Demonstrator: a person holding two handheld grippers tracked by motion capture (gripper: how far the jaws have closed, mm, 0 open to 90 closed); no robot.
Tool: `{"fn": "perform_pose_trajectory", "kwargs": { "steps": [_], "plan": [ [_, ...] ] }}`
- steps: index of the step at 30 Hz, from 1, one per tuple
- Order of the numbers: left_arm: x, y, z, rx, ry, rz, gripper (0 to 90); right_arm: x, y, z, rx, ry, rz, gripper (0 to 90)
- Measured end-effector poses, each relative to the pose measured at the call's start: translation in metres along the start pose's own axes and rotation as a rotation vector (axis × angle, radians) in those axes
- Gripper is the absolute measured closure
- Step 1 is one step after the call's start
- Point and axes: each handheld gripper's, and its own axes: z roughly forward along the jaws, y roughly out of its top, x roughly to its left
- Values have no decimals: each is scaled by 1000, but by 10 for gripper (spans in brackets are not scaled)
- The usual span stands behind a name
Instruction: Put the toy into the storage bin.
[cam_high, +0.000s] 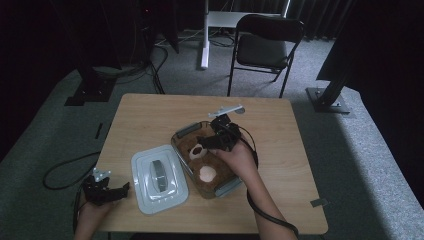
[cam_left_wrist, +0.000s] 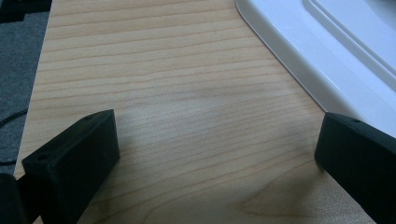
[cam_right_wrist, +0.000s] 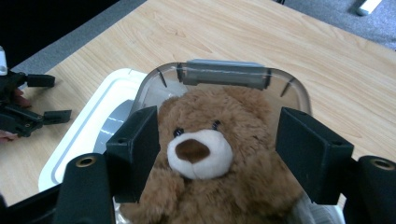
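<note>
High view dim and soft, room edges nearly black; bench (cam_high: 150, 120) evenly lit, faint shadows. Left gripper view brighter, wood grain sharp, near black pads (cam_left_wrist: 74, 158) slightly blurred, mild glare on white lid (cam_left_wrist: 327, 60). Right gripper view clear, bear (cam_right_wrist: 210, 154) in focus.

Black tongs (cam_high: 202, 142), grey plates, trailing black cables

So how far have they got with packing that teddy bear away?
The teddy bear already lies inside the clear box. The right gripper hovers above it with jaws open either side of its head, not pressing. Left to do, probably: the white lid lies beside the box, and the open left gripper waits next to it.
</note>
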Motion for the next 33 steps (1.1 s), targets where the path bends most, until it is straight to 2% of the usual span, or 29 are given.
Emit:
{"fn": "perform_pose_trajectory", "kwargs": {
  "steps": [8, 14, 16, 20, 26, 33],
  "plan": [
    [0, 0, 0, 1, 0, 0, 5, -8, -12, -24, -36, -5, 4, 297],
    [0, 0, 0, 1, 0, 0, 5, -15, -27, -40, -44, -22, -6, 302],
    [0, 0, 0, 1, 0, 0, 5, -17, -34, -46, -56, -28, -2, 330],
    [0, 0, 0, 1, 0, 0, 5, -20, -42, -52, -64, -23, 10, 330],
    [0, 0, 0, 2, 0, 0, 5, -21, -64, -67, -64, -23, 5, 339],
    [0, 0, 0, 2, 0, 0, 5, -28, -81, -70, -47, -20, 8, 367]
  ]
}}
